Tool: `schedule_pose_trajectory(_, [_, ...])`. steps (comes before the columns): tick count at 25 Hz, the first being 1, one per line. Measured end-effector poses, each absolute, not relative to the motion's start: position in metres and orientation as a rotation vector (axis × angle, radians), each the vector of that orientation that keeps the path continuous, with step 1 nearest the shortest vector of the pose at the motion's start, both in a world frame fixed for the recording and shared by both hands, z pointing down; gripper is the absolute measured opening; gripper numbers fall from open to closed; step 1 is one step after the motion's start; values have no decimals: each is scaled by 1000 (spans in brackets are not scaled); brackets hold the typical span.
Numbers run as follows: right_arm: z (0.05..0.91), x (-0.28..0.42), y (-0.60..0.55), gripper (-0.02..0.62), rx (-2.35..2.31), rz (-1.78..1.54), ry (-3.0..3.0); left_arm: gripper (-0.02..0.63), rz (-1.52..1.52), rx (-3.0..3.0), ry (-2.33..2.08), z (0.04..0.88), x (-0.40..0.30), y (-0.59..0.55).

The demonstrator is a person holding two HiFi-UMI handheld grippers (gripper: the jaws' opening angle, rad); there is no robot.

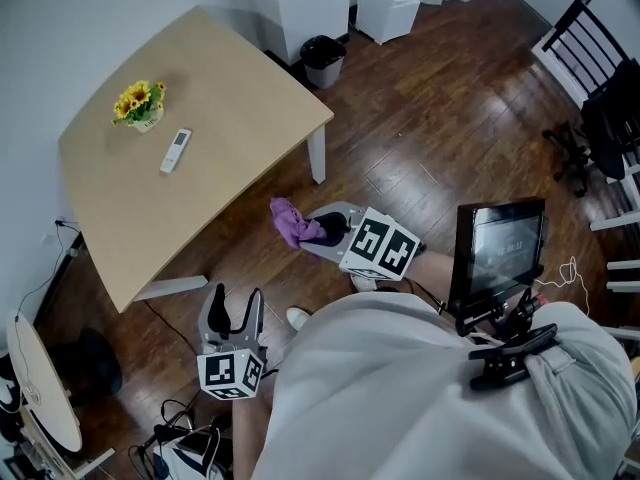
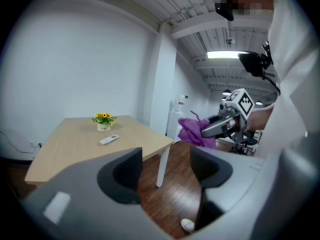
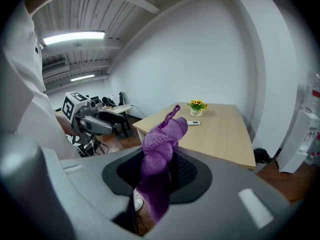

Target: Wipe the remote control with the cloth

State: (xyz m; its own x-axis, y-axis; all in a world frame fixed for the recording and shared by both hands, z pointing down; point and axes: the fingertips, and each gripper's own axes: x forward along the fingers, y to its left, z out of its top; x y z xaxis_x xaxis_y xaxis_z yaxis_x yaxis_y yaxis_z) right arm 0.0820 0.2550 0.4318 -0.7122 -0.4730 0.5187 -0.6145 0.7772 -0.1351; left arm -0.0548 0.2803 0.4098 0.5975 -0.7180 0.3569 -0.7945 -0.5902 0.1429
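Observation:
The white remote control [image 1: 175, 150] lies on the light wooden table [image 1: 230, 98], next to a small pot of yellow flowers [image 1: 140, 105]. Both also show far ahead in the gripper views, the remote [image 2: 108, 140] [image 3: 194, 123] beside the flowers [image 2: 103, 121]. My right gripper [image 1: 322, 230] hangs over the floor short of the table, shut on a bunched purple cloth [image 1: 292, 221] that sticks out between its jaws [image 3: 160, 144]. My left gripper [image 1: 232, 310] is lower left, off the table's near corner, open with nothing between its jaws [image 2: 165, 171].
A black bin [image 1: 322, 60] stands by the table's far corner next to white cabinets. Dark chairs [image 1: 590, 38] are at the right. Cables [image 1: 180, 438] lie on the wooden floor at the lower left. A screen [image 1: 497, 253] is mounted in front of the person.

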Motion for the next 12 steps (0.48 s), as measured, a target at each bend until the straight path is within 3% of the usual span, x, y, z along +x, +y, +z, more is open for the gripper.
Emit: schedule_pose_trajectory(12, [422,126,253,124,759,394,-2546,298,417,2554,-1285,402,-9,290])
